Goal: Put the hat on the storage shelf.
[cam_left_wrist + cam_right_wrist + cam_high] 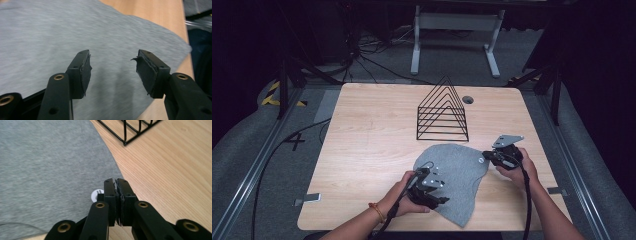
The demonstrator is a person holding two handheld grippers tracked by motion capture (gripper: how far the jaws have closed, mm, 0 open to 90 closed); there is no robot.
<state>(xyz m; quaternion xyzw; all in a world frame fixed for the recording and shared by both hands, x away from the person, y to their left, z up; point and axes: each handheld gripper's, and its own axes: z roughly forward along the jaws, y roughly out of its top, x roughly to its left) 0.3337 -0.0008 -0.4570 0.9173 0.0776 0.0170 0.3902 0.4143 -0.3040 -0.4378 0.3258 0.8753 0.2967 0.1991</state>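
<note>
A grey cloth (452, 170) lies flat on the wooden table (372, 130) near its front edge. My left gripper (439, 199) hovers over the cloth's near left part. In the left gripper view the jaws (112, 67) stand open, with only grey cloth (75, 30) beneath them. My right gripper (486, 156) sits at the cloth's right corner. In the right gripper view its jaws (116, 182) are pressed together at the cloth's edge (50, 157), beside a white snap button (96, 194). I cannot tell whether any fabric is pinched between them.
A black wire rack (443, 112) with triangular dividers stands just behind the cloth, its corner (132, 130) close to my right gripper. A round cable hole (468, 100) sits behind the rack. Bare wood stretches to the left and back.
</note>
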